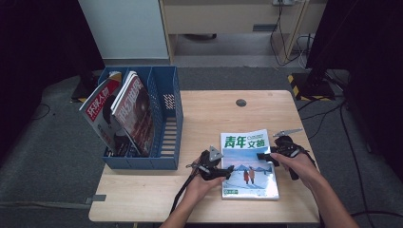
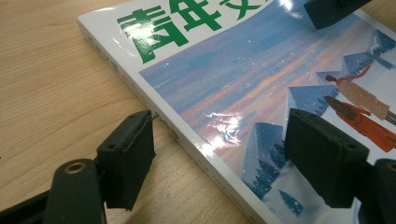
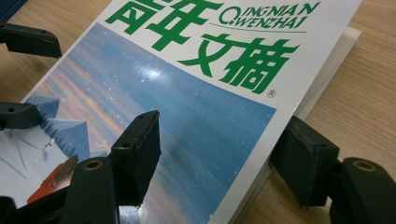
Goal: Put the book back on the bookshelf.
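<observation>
Both spread-jawed grippers, left and right, straddle the glossy magazine's edges (thin, floppy, probably slippery), so pinching its spine looks safest.

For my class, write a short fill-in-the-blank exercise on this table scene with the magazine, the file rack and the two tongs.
1. The magazine lies flat on the wooden ____.
2. The file rack holding other magazines is coloured ____.
3. The big characters on the magazine's cover are printed in ____.
4. The jaws of the left tongs and of the right tongs are both ____, set astride the magazine's edges.

Missing words: table; blue; green; open
</observation>
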Available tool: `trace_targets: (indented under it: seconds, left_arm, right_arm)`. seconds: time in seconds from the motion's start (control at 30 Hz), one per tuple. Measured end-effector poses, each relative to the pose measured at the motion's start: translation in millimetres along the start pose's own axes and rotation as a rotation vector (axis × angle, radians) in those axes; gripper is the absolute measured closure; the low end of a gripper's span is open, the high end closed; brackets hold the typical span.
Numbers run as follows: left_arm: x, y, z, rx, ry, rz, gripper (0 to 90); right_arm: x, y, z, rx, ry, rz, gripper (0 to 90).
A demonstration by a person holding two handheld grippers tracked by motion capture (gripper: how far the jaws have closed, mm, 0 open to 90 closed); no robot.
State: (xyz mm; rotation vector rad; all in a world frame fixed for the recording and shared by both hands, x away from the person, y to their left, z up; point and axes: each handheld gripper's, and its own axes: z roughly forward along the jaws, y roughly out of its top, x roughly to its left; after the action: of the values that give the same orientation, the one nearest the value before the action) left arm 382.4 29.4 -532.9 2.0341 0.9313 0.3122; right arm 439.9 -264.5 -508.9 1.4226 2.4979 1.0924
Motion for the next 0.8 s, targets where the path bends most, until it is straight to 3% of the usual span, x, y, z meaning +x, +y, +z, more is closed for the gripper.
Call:
trace_targets:
  seconds: [0.23,0.4,0.53,0.63,0.73,0.8]
  left_arm:
    - [-0.3,-0.1,-0.1,-0.001,0.002,0.001,23.9]
    - [-0.2,-0.1,-0.1,-0.001,0.001,0.001,23.9]
    - [-0.6,-0.1,-0.2,-0.001,0.004,0.003,23.9]
    - [0.3,-0.2,0.1,-0.001,-0.002,0.0,23.9]
    - [0.3,-0.2,0.1,-0.001,-0.002,0.0,23.9]
    - [0.0,-0.2,0.0,-0.001,0.0,0.0,23.9]
  right_arm:
    - [1.8,2.1,3.1,-0.003,-0.015,0.002,29.4]
    - [8.8,3.3,8.0,0.015,-0.008,-0.018,14.4]
    - [10.3,3.8,7.9,0.027,-0.019,-0.04,17.8]
    - [10.5,3.5,4.9,0.015,0.048,-0.003,24.4]
    - [18.8,6.2,5.9,-0.001,0.108,-0.027,29.4]
    - [27.8,8.8,8.7,0.006,0.116,-0.057,29.3]
